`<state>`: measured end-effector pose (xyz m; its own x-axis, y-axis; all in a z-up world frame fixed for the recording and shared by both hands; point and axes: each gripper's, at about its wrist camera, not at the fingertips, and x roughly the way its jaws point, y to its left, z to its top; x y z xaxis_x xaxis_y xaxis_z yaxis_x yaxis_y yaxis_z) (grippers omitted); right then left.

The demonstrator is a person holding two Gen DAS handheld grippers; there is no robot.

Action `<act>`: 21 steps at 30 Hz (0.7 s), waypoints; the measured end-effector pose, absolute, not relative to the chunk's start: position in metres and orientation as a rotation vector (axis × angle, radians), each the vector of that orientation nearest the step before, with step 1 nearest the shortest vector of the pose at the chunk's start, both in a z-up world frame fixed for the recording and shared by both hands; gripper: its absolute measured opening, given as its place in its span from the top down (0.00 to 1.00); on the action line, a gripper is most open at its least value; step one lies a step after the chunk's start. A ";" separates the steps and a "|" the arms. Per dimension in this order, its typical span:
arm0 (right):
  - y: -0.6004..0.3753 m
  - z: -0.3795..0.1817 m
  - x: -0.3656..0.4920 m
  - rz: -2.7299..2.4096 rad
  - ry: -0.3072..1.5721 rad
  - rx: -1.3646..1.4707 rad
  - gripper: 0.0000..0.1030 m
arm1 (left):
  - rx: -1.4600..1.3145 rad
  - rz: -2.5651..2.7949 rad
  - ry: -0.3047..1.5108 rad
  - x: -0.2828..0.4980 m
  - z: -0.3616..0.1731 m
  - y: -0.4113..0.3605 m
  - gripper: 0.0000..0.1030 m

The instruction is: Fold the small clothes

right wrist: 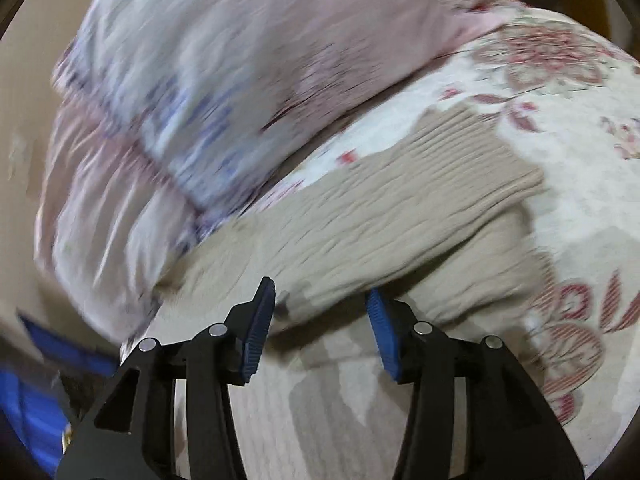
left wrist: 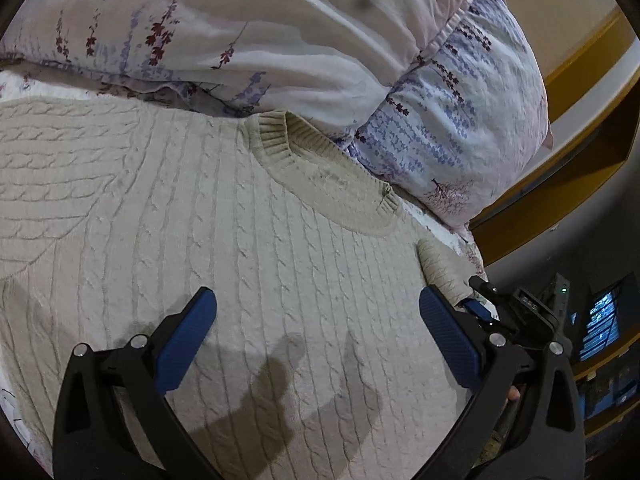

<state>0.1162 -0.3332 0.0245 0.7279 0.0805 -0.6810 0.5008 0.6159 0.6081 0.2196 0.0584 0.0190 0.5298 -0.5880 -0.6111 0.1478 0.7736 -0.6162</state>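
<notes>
Partly blurred: sweater (right wrist: 360,216), pillows (right wrist: 224,92).

I see a beige cable-knit sweater (left wrist: 248,248), its wool matt and ridged, with a ribbed collar (left wrist: 280,148). Behind it the floral pillows (left wrist: 448,128) look smooth, thin cotton. My left claw (left wrist: 316,316) has matt black plastic arms, textured blue rubbery pads (left wrist: 188,336) and shiny metal rivets.

Bedroom: floral pillows (left wrist: 452,128), patterned bedspread (right wrist: 560,92).
</notes>
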 end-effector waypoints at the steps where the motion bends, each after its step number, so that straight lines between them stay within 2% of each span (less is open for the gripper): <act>1: -0.337 0.024 0.117 -0.305 0.730 0.891 0.62 | -0.546 -0.467 0.916 0.220 0.019 0.060 0.02; 3: -0.337 0.027 0.122 -0.359 0.731 0.846 0.83 | -0.565 -0.475 0.915 0.220 0.020 0.064 0.02; 5: -0.329 0.039 0.127 -0.389 0.710 0.744 0.89 | -0.579 -0.476 0.911 0.220 0.020 0.068 0.03; 9: -0.283 0.071 0.145 -0.268 0.637 0.580 0.90 | -0.633 -0.494 0.897 0.218 0.022 0.077 0.03; 11: -0.243 0.080 0.160 -0.127 0.647 0.490 0.90 | -0.669 -0.509 0.903 0.219 0.020 0.079 0.04; 13: -0.199 0.071 0.174 0.033 0.736 0.396 0.88 | -0.699 -0.517 0.917 0.220 0.017 0.080 0.05; 14: -0.178 0.061 0.180 0.099 0.800 0.353 0.84 | -0.717 -0.521 0.930 0.220 0.015 0.080 0.06; 15: -0.166 0.054 0.183 0.138 0.842 0.329 0.73 | -0.726 -0.523 0.939 0.221 0.013 0.079 0.07; 16: -0.152 0.042 0.185 0.183 0.892 0.312 0.70 | -0.735 -0.526 0.947 0.222 0.011 0.077 0.09; 20: -0.160 0.024 0.171 0.231 0.946 0.426 0.68 | -0.741 -0.523 0.968 0.224 0.008 0.072 0.16; 21: -0.165 0.024 0.166 0.228 0.944 0.453 0.63 | -0.747 -0.520 0.974 0.225 0.007 0.071 0.17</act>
<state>0.1663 -0.1652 0.0241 0.5721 0.3807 -0.7264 0.0071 0.8834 0.4686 0.2254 0.0711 0.0066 0.4754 -0.6920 -0.5433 0.0655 0.6436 -0.7625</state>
